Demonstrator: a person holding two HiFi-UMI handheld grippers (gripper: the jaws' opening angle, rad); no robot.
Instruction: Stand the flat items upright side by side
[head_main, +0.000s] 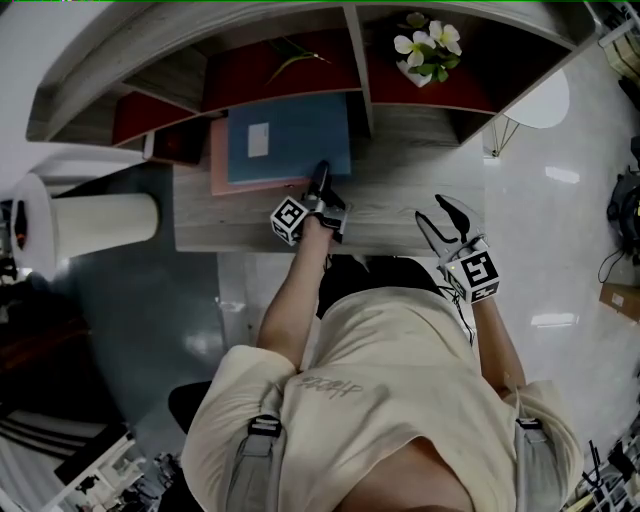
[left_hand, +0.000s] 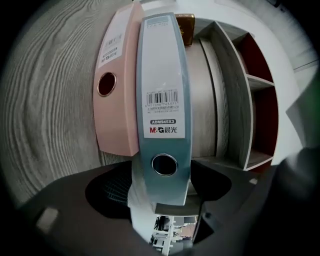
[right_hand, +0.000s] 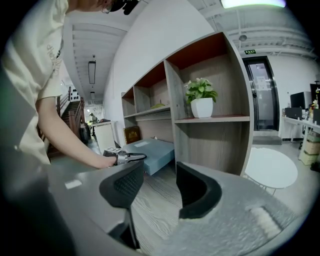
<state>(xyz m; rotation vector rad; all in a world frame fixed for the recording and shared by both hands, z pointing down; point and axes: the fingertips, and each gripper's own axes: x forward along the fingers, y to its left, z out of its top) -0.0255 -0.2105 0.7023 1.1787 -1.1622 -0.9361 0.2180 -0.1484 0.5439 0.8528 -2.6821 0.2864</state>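
Worktop (head_main: 400, 205) by shelf (head_main: 357, 60) carries blue binder (head_main: 290, 135) flat on pink binder (head_main: 218, 165). Left hand-held gripper (head_main: 321, 178) spread, blue spine between jaws, unpinched. Right hand-held gripper (head_main: 447, 215) spread, empty.

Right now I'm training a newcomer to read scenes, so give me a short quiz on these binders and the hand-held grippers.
1. True or false: the blue lever-arch binder stands upright on the grey wooden desk.
2. What lies directly beneath it? A) a pink lever-arch binder B) a laptop C) bare desk
3. Fill in: the blue binder's spine sits between the open jaws of the ____ hand-held gripper.
Key: 1 false, it lies flat; 2 A; 3 left hand-held gripper.
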